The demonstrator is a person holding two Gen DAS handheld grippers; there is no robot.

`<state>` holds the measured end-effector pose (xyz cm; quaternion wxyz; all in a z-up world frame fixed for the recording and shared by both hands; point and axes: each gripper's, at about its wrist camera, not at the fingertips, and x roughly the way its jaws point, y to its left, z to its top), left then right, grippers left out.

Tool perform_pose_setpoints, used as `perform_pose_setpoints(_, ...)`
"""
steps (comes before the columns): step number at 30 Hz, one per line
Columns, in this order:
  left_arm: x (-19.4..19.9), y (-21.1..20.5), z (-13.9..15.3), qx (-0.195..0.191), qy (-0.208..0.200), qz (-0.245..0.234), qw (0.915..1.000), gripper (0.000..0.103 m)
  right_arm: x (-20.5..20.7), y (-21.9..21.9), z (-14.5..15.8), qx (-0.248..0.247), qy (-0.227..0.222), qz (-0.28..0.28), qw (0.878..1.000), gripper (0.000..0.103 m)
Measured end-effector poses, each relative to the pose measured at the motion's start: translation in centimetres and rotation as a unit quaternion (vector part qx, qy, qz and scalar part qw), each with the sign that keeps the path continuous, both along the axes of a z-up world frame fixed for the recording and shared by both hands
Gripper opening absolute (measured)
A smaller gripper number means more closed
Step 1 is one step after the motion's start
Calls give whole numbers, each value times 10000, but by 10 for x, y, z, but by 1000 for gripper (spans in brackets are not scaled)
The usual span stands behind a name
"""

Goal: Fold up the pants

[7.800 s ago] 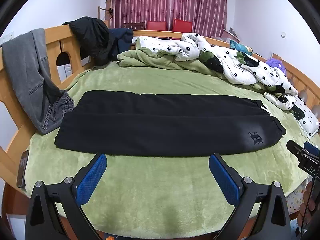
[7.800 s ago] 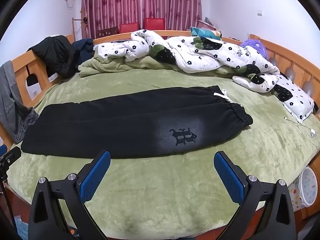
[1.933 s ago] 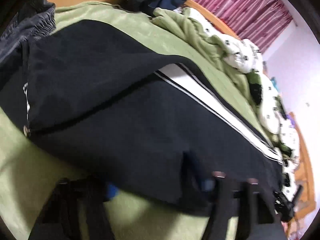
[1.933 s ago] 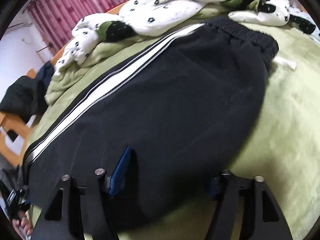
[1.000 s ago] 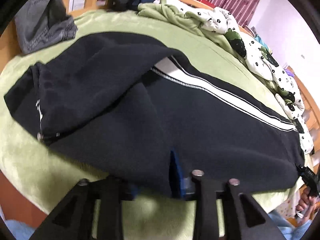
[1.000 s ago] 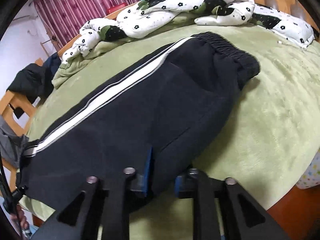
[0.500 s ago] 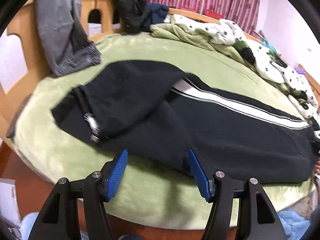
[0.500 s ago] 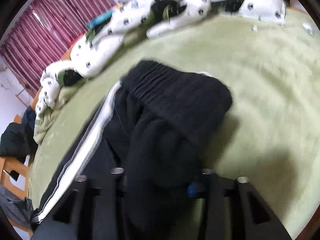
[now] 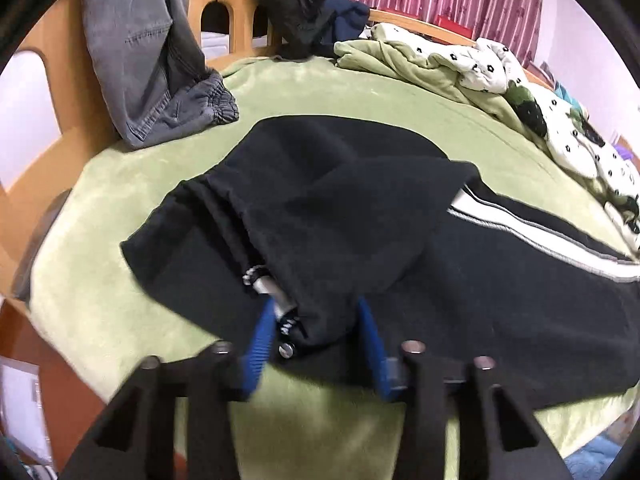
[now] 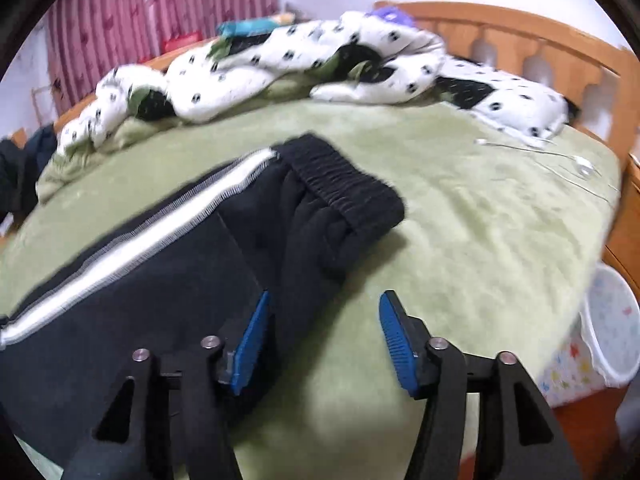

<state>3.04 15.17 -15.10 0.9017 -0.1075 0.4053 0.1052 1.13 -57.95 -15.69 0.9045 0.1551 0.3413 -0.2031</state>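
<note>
Black pants with a white side stripe lie folded lengthwise on the green bed. In the left wrist view the cuff end is bunched, with a white drawstring showing. My left gripper has its blue pads around the bunched cuff fabric, partly closed on it. In the right wrist view the waistband lies rumpled on the pants. My right gripper is open at the pants' near edge, its left pad touching the cloth.
Grey jeans hang over the wooden bed rail at the left. A dotted white quilt is heaped at the back. A white earphone cable lies on the bed at right. A white bin stands beside the bed.
My left gripper moved in and closed around the cuff end. My right gripper let go of the waistband end and opened; the waistband dropped onto the pants.
</note>
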Motion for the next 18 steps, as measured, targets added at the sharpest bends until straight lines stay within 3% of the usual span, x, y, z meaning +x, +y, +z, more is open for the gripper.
perform_pose_setpoints(1, 5, 7, 4, -29, -114, 28, 9999, 26, -6, 3, 6, 17, -83, -98, 9999, 58)
perform_pose_setpoints(5, 37, 37, 30, -250, -713, 259, 9968, 24, -9, 18, 24, 250, -311, -296, 9988, 58)
perform_pose_setpoints(9, 81, 51, 44, 13, -958, 349, 9948, 25, 15, 45, 31, 479, -283, -117, 9984, 58)
perform_pose_setpoints(12, 107, 60, 43, 96, -834, 514, 9951, 41, 34, 73, 33, 216, -73, 167, 9996, 58)
perform_pose_setpoints(14, 114, 67, 44, 47, -759, 636, 9951, 66, 41, 94, 36, -35, -15, 364, 9993, 58)
perform_pose_setpoints(18, 100, 62, 46, -279, -789, 257, 9962, 71, 51, 128, 39, -415, 47, 686, 9968, 58)
